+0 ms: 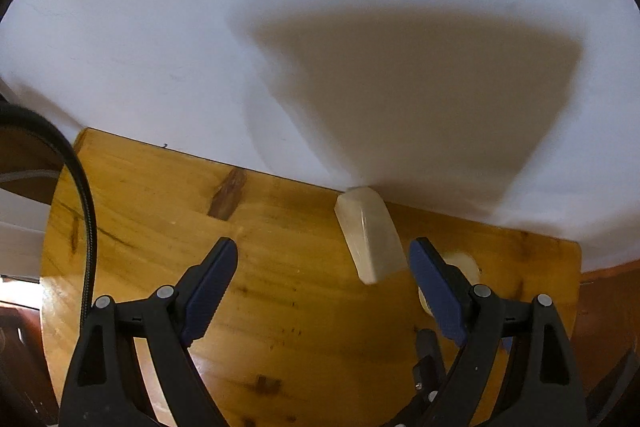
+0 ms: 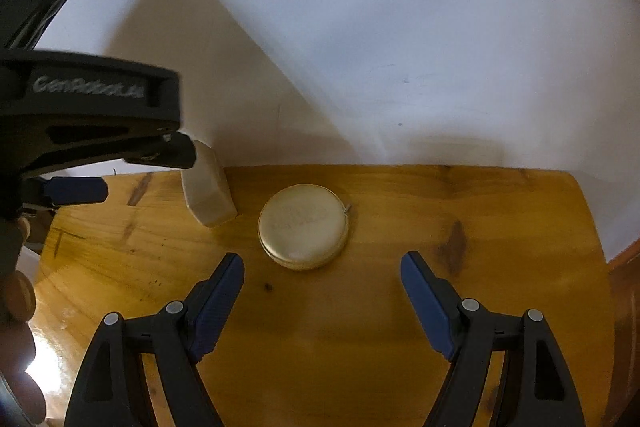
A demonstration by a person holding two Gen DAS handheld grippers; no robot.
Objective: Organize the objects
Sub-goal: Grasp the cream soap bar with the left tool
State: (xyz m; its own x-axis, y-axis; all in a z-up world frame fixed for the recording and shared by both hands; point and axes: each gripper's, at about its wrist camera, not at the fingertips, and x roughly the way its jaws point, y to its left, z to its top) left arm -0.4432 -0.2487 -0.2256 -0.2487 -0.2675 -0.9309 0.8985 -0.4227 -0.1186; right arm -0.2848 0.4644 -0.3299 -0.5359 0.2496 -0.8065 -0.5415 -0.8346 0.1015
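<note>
On the wooden table (image 2: 360, 327), take the round tin (image 2: 303, 225) as the landmark: it lies flat near the back edge, close to the white wall (image 2: 400, 27), and a pale wrapped bar (image 2: 208, 187) stands just to its left, its far end against that wall. The right gripper (image 2: 322, 267) hangs in front of the tin with its jaws spread wide and nothing between them; the tin sits beyond the fingertips, roughly centred in the gap. The left gripper (image 1: 323, 255) is also spread and empty, with the bar (image 1: 370, 235) just inside its right-hand finger and the tin's rim barely showing behind that finger. My guess is that the tin is the next pick. To do it well, push the right gripper straight forward and low so both pads straddle the tin's side wall at its widest point, then close squarely; a shallow lid may slip upward if pinched high. Keep the left gripper still, as it is near enough to the bar to tip it towards the tin
</note>
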